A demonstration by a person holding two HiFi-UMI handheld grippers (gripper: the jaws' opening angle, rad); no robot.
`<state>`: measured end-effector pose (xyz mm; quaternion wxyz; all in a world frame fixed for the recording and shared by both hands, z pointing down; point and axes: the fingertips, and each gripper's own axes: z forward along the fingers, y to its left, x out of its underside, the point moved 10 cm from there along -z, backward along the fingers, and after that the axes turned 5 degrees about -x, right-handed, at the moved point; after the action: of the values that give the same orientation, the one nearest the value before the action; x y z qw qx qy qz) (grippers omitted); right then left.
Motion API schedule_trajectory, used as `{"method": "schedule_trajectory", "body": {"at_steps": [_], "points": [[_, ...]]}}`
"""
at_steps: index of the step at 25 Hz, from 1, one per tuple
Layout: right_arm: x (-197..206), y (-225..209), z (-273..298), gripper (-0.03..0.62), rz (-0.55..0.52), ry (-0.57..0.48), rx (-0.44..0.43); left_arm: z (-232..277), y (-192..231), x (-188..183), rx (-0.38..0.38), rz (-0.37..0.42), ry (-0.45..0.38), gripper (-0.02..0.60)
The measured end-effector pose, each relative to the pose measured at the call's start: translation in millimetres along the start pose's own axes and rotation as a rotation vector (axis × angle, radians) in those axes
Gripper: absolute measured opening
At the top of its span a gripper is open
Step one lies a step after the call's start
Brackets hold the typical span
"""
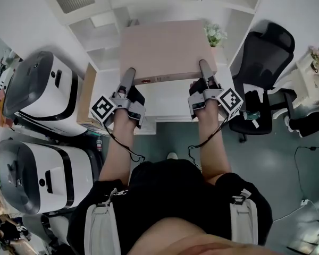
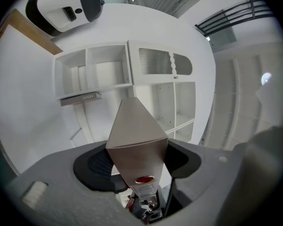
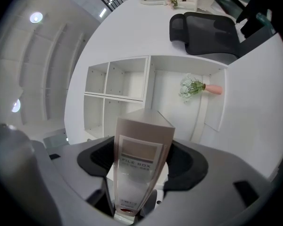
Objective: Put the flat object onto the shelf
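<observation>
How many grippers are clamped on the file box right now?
2: left gripper shut on the file box at its near-left corner; right gripper at its near-right corner. None hidden.

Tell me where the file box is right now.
Head view, top centre: the file box is held flat in front of the white shelf unit, its near edge clamped by the left gripper and the right gripper.

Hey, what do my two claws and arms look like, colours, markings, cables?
The left claw and right claw are grey and black with long narrow jaws. Each carries a white cube with black square markers and trails a thin black cable. No sleeves cover the forearms; the clothing is black, with pale grey straps.
</observation>
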<state>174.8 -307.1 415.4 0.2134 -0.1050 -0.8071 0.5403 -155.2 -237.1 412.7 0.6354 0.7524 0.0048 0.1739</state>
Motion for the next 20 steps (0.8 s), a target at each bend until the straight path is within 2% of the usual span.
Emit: {"method": "schedule_trajectory", "body": {"at_steps": [6,12,20], "points": [[-9,8,19,0.296,-0.013,0.013,-0.035,19,-14,-9,0.051,0.024,-0.014,0.304],[-6,14,68,0.296,-0.045,0.001,-0.029,55,-15,-49,0.074,0.013,0.004,0.305],[-7,20,70,0.296,-0.060,-0.013,-0.081,63,-22,-55,0.142,0.044,0.012,0.305]]}}
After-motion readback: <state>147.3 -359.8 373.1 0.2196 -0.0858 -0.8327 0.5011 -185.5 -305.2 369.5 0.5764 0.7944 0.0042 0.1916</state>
